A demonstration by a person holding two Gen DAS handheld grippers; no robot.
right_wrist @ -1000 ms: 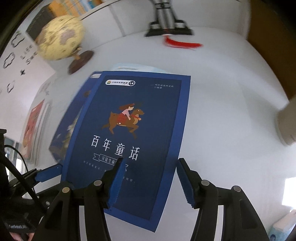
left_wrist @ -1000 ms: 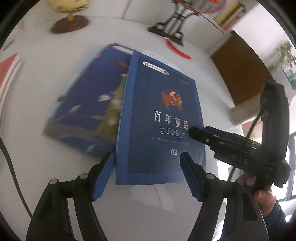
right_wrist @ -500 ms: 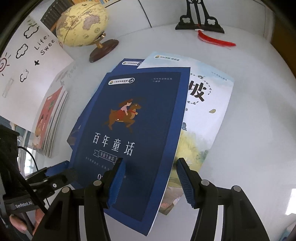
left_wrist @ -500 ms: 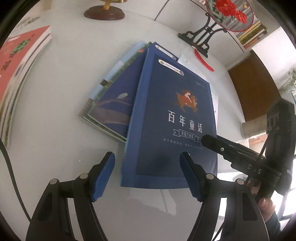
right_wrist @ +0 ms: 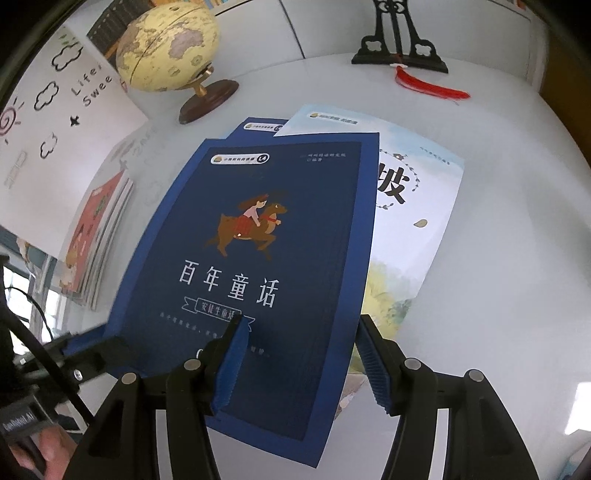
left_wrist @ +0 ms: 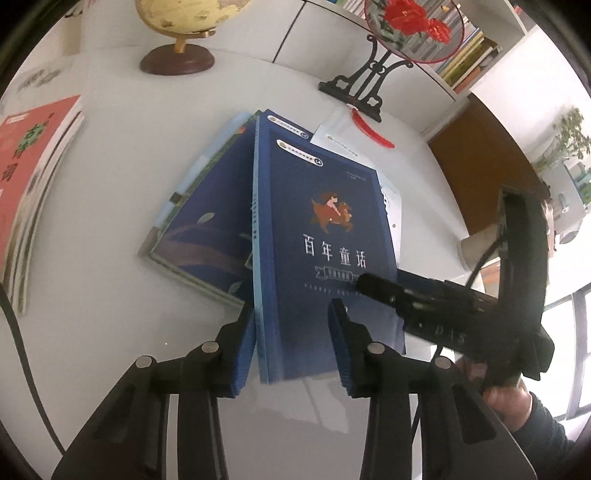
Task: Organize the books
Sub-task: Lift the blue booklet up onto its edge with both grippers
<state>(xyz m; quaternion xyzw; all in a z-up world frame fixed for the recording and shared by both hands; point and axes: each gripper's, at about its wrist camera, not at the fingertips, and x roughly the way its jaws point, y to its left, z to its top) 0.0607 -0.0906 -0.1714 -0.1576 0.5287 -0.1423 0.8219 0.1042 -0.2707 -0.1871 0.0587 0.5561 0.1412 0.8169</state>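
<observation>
Yellow globe point(right_wrist: 168, 46) on wooden base, red fan point(left_wrist: 413, 26) on black stand point(left_wrist: 364, 92), white table point(right_wrist: 498, 258)

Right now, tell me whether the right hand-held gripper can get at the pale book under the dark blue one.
Probably not cleanly: the dark blue book covers its left part, and the right hand-held gripper straddles that book's edge. The pale book is bare only further right.

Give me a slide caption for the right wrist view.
Right gripper fingers straddle the right edge of the dark blue storybook atop fanned books beside a globe.
</observation>
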